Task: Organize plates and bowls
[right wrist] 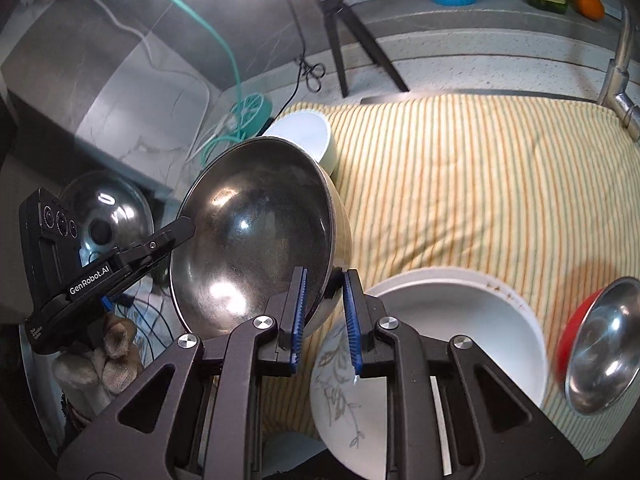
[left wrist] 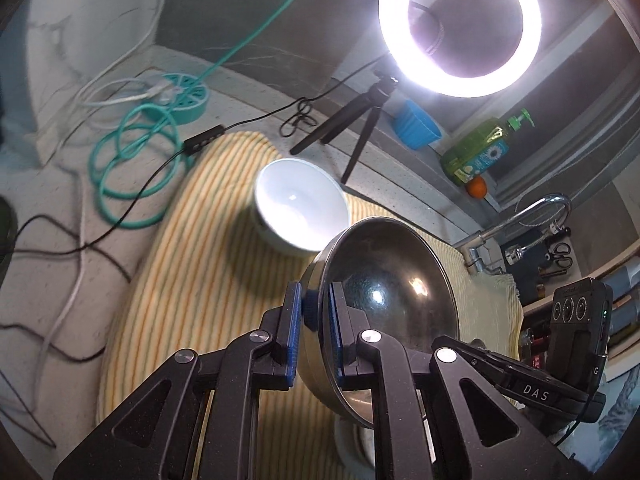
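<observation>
Steel bowl (right wrist: pixel 256 236): held off the striped cloth (right wrist: pixel 460 184), tipped on edge, hollow facing the right camera's 9 o'clock side, rim running 11 to 5.
Left gripper (left wrist: pixel 314 332): clenched on the bowl's rim.
Right gripper (right wrist: pixel 325 316): clamped on the opposite rim.
White bowl (left wrist: pixel 300 200): upright on the cloth, 11 o'clock of the steel bowl.
Plate (right wrist: pixel 456 344): at 5 o'clock, beside a red-sided bowl (right wrist: pixel 600 344).

The scene is lit by a ring light (left wrist: pixel 460 24) whose glowing band is blown out to pure white. Bright specular glints are thrown onto the steel bowl (left wrist: pixel 392 280), and the white bowl (left wrist: pixel 300 204) is overexposed. Soft shadows are cast across the striped cloth (right wrist: pixel 460 184). Straight lines are bent by fisheye distortion (strongest at the dark, vignetted corners), and slight motion blur is seen throughout.
</observation>
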A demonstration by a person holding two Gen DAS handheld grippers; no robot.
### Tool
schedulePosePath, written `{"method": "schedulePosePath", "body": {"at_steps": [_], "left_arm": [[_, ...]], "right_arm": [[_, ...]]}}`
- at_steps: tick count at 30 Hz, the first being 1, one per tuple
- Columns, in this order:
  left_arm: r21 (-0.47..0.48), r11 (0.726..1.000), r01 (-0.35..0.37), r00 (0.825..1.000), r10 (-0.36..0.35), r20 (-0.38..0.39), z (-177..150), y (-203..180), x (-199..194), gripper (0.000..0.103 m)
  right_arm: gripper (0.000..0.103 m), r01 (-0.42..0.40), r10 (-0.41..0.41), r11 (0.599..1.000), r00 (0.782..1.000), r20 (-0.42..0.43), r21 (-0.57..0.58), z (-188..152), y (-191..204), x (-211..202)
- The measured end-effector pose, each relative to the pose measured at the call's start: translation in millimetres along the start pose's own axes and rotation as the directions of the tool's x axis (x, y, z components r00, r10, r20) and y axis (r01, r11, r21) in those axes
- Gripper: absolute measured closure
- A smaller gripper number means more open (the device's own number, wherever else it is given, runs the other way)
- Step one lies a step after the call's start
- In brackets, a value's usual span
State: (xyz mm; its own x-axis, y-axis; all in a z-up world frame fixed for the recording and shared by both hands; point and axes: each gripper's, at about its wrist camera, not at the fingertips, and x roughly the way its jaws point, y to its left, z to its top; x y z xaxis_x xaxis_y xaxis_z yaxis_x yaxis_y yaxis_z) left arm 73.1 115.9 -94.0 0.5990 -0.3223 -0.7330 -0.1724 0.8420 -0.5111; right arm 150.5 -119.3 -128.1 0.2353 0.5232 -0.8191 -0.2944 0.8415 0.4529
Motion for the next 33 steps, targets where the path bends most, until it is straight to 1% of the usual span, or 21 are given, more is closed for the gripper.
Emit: {"method": "schedulePosePath", "body": {"at_steps": [2, 7, 13, 17, 24, 33], "left_arm": [[-0.017, 1.0, -0.015, 1.0, 0.015, 0.002, -8, 9, -4, 0.092], [-0.081, 0.996, -0.026, 0.999, 0.024, -0.021, -27, 31, -8, 0.092], [-0.13, 0.99, -0.051, 0.998, 0.045, -0.051, -49, 48, -5, 0.092], [-0.138, 0.989, -0.061, 0.997, 0.054, -0.055, -56, 54, -7, 0.092], [-0.159, 0.984, -0.079, 0.995, 0.069, -0.069, -66, 68, -7, 0.092], [-0.152, 0.984, -0.09, 0.994, 0.08, -0.072, -68, 69, -9, 0.092]], "right_arm": [[0.084, -0.004, 0.004, 1.0, 1.0, -0.02, -0.014, -6, 6, 6], [0.084, -0.009, 0.007, 0.999, 0.998, -0.067, -0.03, -22, 12, 22], [0.084, 0.007, -0.012, 0.999, 0.994, -0.111, -0.049, -35, 16, 43], [0.084, 0.009, -0.017, 0.998, 0.991, -0.133, -0.057, -40, 18, 54], [0.084, 0.01, -0.022, 0.996, 0.99, -0.14, -0.083, -45, 27, 63], [0.084, 0.018, -0.037, 0.992, 0.988, -0.15, -0.123, -47, 32, 68]]}}
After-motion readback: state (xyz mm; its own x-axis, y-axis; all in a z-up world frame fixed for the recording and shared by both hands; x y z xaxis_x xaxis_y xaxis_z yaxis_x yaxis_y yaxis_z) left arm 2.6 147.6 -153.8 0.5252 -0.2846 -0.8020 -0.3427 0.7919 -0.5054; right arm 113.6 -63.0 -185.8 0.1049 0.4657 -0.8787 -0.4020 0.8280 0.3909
